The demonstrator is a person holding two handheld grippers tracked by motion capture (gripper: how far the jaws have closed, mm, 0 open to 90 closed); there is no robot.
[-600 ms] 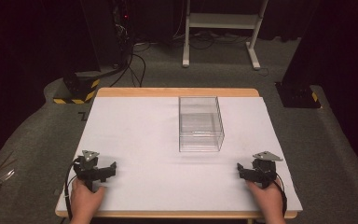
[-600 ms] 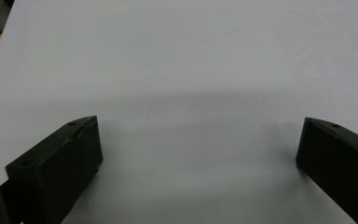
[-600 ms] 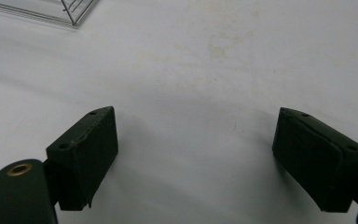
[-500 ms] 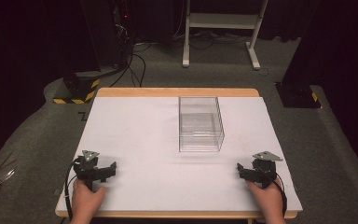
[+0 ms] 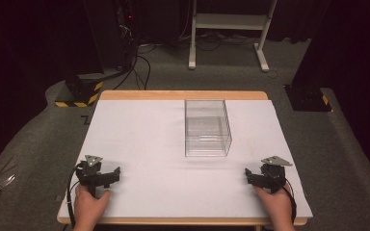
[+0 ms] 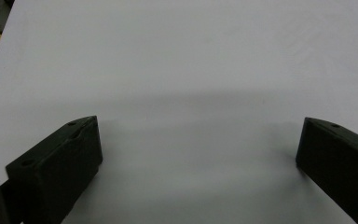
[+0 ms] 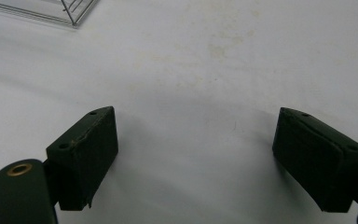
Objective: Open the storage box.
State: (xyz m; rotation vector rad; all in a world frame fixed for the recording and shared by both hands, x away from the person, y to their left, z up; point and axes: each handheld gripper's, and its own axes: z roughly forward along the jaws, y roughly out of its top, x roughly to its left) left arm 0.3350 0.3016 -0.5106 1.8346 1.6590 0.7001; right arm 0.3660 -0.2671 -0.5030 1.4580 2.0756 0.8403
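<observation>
Currently the left tool (image 5: pixel 107 174) rests on the white tabletop (image 5: pixel 149 130) at its near left edge, jaws spread wide with bare surface between them. Ahead of it and to its right stands the clear rectangular plastic box (image 5: pixel 207 127), well apart. The right tool (image 5: pixel 251 177) rests at the near right, jaws equally wide and holding nothing; the box lies ahead to its left.
</observation>
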